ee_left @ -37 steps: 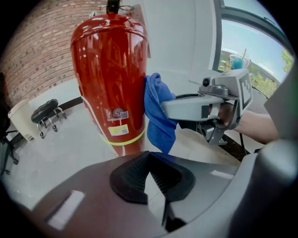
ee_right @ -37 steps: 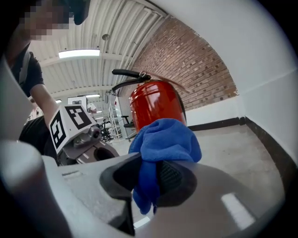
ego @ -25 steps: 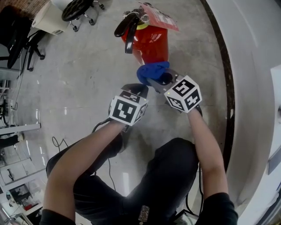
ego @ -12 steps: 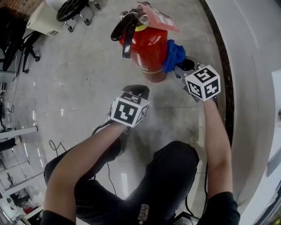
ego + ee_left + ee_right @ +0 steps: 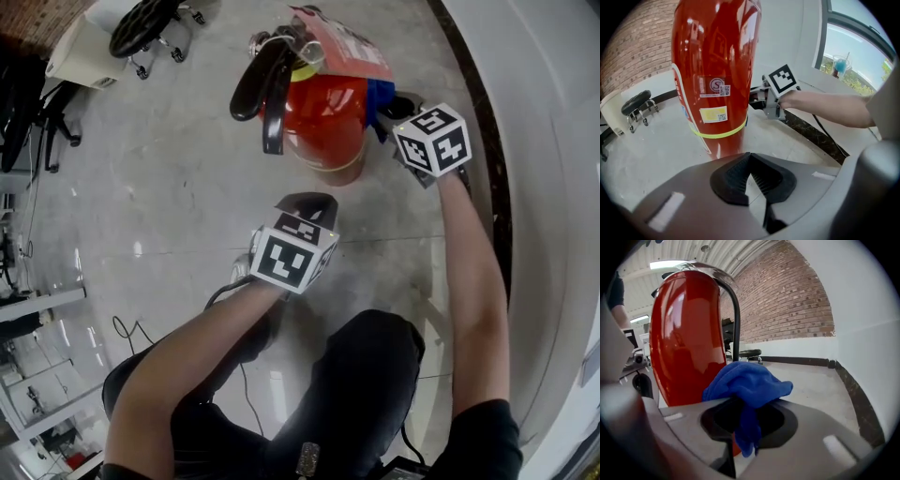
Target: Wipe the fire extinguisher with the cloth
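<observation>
A red fire extinguisher (image 5: 323,117) stands upright on the floor, with a black handle and hose (image 5: 267,80) and a red tag (image 5: 342,42) on top. In the left gripper view its body (image 5: 715,70) fills the upper left, with labels and a yellow band. My right gripper (image 5: 392,101) is shut on a blue cloth (image 5: 380,94) and presses it against the extinguisher's right side; in the right gripper view the cloth (image 5: 747,383) bunches out of the jaws next to the red body (image 5: 686,338). My left gripper (image 5: 305,202) is shut and empty, just short of the extinguisher's base.
A dark skirting strip (image 5: 483,141) and a white wall (image 5: 544,112) run along the right. Office chair wheels (image 5: 141,28) and a white cabinet (image 5: 84,52) stand at the upper left. The person's knee in dark trousers (image 5: 361,375) is below the grippers.
My right gripper has carried the blue cloth from the extinguisher's near side round to its right side and further back. The left gripper has shifted a little toward the near side.
</observation>
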